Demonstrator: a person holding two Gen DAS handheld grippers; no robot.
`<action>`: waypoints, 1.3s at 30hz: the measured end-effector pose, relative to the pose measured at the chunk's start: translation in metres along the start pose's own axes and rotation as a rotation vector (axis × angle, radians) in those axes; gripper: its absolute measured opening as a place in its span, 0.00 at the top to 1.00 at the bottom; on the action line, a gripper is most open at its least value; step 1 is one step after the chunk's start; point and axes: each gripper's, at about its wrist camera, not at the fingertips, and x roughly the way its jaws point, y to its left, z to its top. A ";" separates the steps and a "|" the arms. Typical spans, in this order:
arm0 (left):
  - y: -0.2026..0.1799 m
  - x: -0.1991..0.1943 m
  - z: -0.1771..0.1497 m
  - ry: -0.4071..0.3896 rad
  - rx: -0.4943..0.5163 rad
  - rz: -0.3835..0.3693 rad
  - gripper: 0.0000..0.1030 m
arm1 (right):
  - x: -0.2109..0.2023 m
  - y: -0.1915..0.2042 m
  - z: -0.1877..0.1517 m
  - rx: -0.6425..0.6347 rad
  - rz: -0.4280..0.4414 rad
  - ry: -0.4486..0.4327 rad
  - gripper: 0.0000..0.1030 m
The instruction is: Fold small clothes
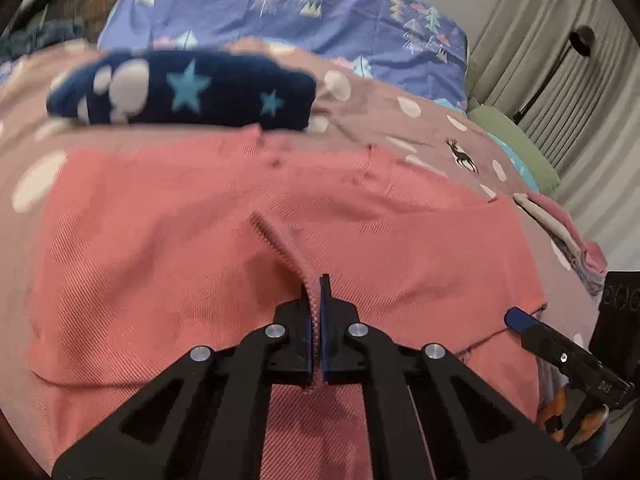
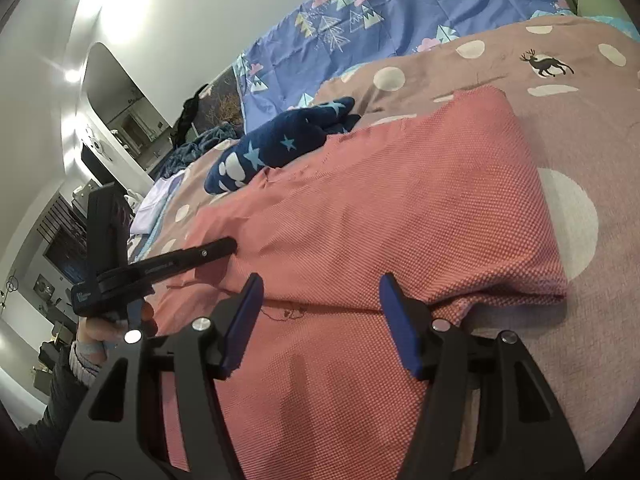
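Two layers of the salmon-pink woven garment (image 1: pixel 256 216) lie on the bed, just in front of the navy star-print bundle (image 1: pixel 184 92). I've got my left gripper (image 1: pixel 319 312) pinching a raised ridge; my right gripper (image 2: pixel 320 320) hovers, fingers spread. It looks light, limp, grippy: I'd take hems.

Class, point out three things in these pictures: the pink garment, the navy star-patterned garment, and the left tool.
pink garment (image 2: pixel 400 208), right wrist view: on its flat upper layer.
navy star-patterned garment (image 1: pixel 192 92), left wrist view: on its folded middle, by the large star.
left tool (image 1: pixel 319 320), left wrist view: between its fingertips, shut on a pinched ridge.
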 end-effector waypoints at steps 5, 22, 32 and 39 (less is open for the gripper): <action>-0.020 -0.054 0.032 -0.164 0.101 0.028 0.98 | -0.007 0.011 0.000 -0.059 0.094 -0.012 0.40; 0.115 -0.045 0.005 -0.046 0.020 0.374 0.64 | 0.012 0.001 0.000 -0.004 -0.066 0.046 0.46; 0.111 -0.028 -0.007 0.001 0.107 0.424 0.48 | -0.009 0.052 0.004 -0.235 -0.072 0.023 0.42; 0.119 -0.032 -0.006 0.004 0.054 0.372 0.43 | 0.024 -0.008 0.083 -0.075 -0.389 -0.018 0.44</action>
